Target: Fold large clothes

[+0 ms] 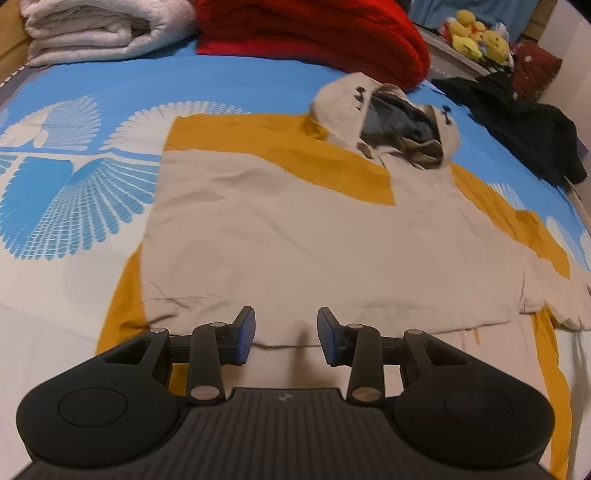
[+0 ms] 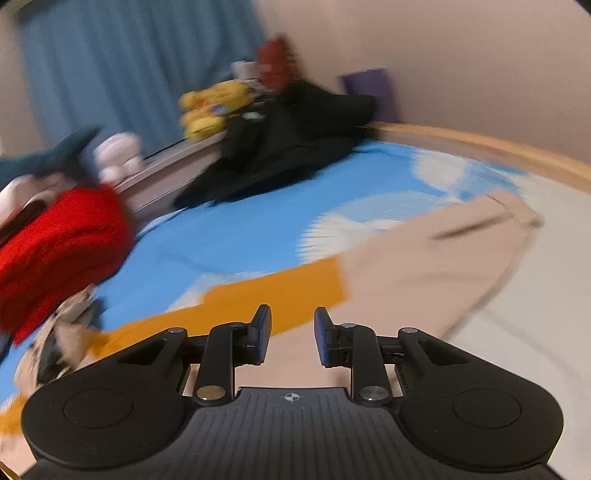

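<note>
A beige and mustard hooded top (image 1: 295, 236) lies spread on the bed, hood (image 1: 391, 118) at the far side, one side folded over the body. My left gripper (image 1: 286, 334) hovers over its near hem, jaws open with nothing between the blue pads. In the blurred right wrist view, the top's sleeve (image 2: 424, 269) stretches out to the right, mustard near the shoulder and beige toward the cuff. My right gripper (image 2: 291, 334) hangs above it, open and empty.
The bed has a blue and white patterned cover (image 1: 74, 192). A folded white blanket (image 1: 96, 29) and a red blanket (image 1: 314, 40) lie at the far end. Black clothing (image 1: 517, 122) sits at the right, yellow plush toys (image 1: 476, 33) on a ledge behind. A wooden bed rail (image 2: 498, 147) runs along the wall.
</note>
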The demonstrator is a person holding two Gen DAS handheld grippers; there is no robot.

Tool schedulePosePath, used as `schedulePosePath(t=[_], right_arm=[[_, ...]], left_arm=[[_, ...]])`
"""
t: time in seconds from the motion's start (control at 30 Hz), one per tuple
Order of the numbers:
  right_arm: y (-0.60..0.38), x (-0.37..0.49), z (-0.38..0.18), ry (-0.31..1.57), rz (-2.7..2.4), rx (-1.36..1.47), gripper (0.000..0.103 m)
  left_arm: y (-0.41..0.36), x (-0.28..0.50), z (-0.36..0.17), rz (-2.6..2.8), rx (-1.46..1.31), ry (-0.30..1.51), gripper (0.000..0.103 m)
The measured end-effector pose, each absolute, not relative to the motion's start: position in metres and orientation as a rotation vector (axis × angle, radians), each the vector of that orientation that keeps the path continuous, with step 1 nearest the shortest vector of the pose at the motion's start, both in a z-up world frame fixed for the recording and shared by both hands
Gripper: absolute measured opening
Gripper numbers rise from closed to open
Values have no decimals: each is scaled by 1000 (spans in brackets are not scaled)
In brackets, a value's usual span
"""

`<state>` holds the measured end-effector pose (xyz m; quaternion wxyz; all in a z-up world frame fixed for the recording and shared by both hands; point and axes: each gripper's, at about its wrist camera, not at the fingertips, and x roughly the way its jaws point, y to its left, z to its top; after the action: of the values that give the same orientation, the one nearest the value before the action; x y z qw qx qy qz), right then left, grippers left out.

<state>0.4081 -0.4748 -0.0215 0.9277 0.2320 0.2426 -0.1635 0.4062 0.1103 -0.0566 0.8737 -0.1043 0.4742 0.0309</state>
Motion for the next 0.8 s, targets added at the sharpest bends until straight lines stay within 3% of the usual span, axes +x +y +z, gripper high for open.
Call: schedulePosePath(t=[0.33, 0.8], right_arm=[[-601, 390, -68, 466, -501, 688, 26], [-660, 416, -152, 420, -586, 1012, 31]], left_arm=[[99, 408, -62, 36, -193, 1003, 41], [95, 416, -69, 32, -169, 1015, 41]])
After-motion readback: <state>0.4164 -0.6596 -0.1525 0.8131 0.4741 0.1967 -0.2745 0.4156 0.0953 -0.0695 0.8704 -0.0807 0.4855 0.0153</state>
